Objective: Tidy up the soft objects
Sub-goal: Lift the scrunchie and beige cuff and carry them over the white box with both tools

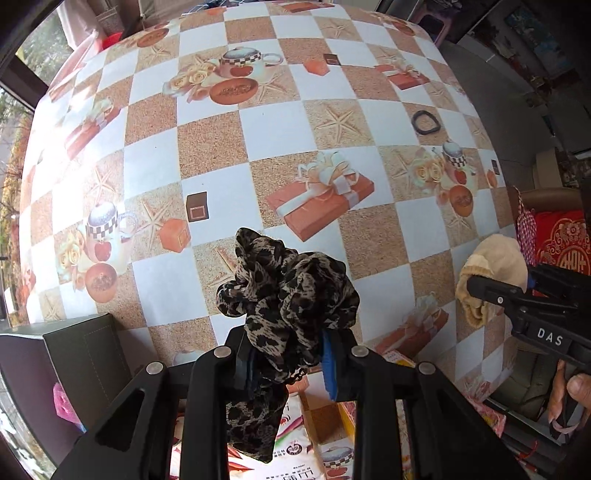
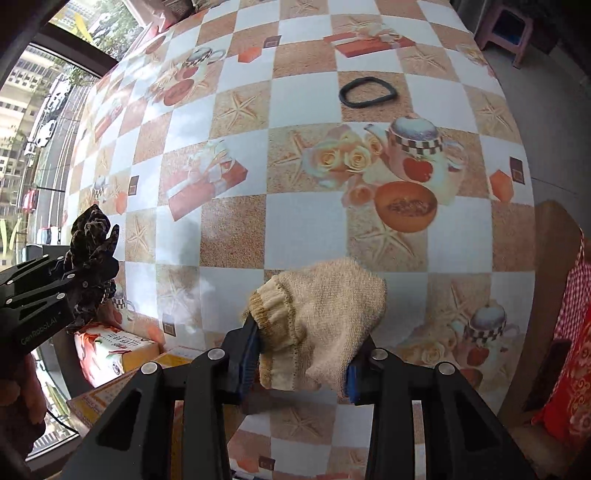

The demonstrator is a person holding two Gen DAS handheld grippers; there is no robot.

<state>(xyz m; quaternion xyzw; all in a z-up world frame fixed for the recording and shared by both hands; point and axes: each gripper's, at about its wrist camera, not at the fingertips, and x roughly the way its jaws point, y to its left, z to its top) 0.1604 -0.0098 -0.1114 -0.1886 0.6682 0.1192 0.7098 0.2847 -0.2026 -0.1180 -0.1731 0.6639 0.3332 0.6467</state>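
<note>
The left claw (image 1: 291,354) is squeezed shut on a spotted scrunchie (image 1: 288,295), held up over the near edge of the surface (image 1: 207,144). The right claw (image 2: 299,365) grips a tan knit glove (image 2: 325,310). A black hair band (image 2: 367,92) lies far off on the surface. Each claw should keep its squeeze until its soft thing is right over its spot. The dark box (image 1: 88,354) sits by the left; its inside is hidden.

Checkered tablecloth (image 2: 236,229) over table; daylit window (image 2: 40,122) left; pink stool (image 2: 506,26) on grey floor (image 2: 554,110)
</note>
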